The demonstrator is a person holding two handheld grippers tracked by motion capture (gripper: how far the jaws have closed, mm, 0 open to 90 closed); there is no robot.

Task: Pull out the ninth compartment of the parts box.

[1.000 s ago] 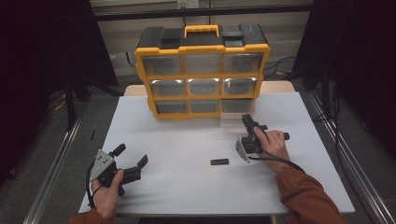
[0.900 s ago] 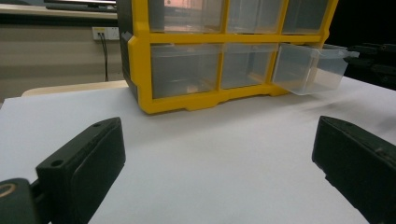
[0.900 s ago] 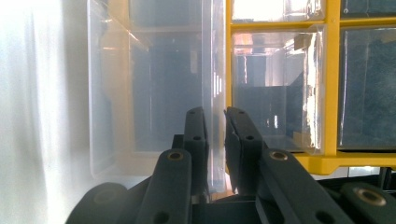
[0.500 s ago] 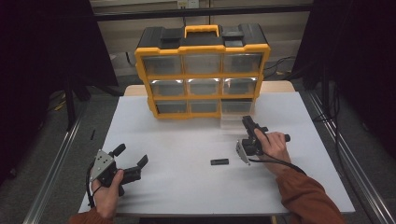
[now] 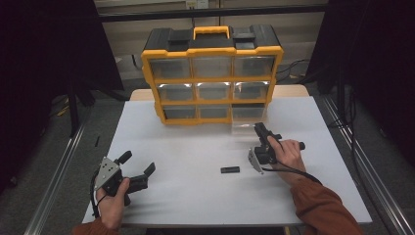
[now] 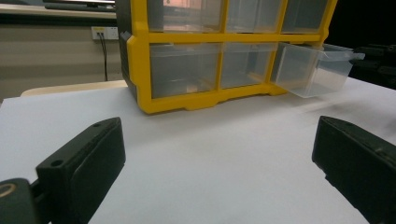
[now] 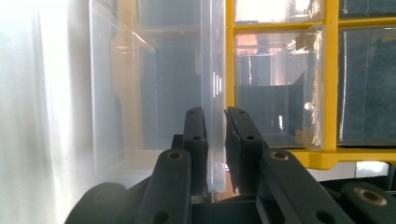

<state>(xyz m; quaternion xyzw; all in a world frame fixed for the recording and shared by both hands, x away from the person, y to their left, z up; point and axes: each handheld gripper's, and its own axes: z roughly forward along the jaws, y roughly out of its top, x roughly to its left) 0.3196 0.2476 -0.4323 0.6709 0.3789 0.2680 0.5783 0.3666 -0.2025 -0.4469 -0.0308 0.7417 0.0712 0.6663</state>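
A yellow and black organizer [image 5: 211,73] with clear drawers stands at the back of the white table [image 5: 195,196]. Its bottom right clear drawer [image 5: 244,128] is pulled partway out, and it also shows in the left gripper view [image 6: 313,70]. My right gripper [image 5: 259,129] is turned on its side and shut on that drawer's front wall [image 7: 215,84], one pad on each side of the clear plastic. My left gripper [image 5: 138,162] rests near the table's front left with its jaws wide open [image 6: 215,158] and nothing between them. It faces the organizer.
A small flat black piece [image 5: 230,170] lies on the table in front of the right hand. The other drawers of the organizer [image 6: 187,70] are pushed in. Dark curtains and metal floor rails flank the table.
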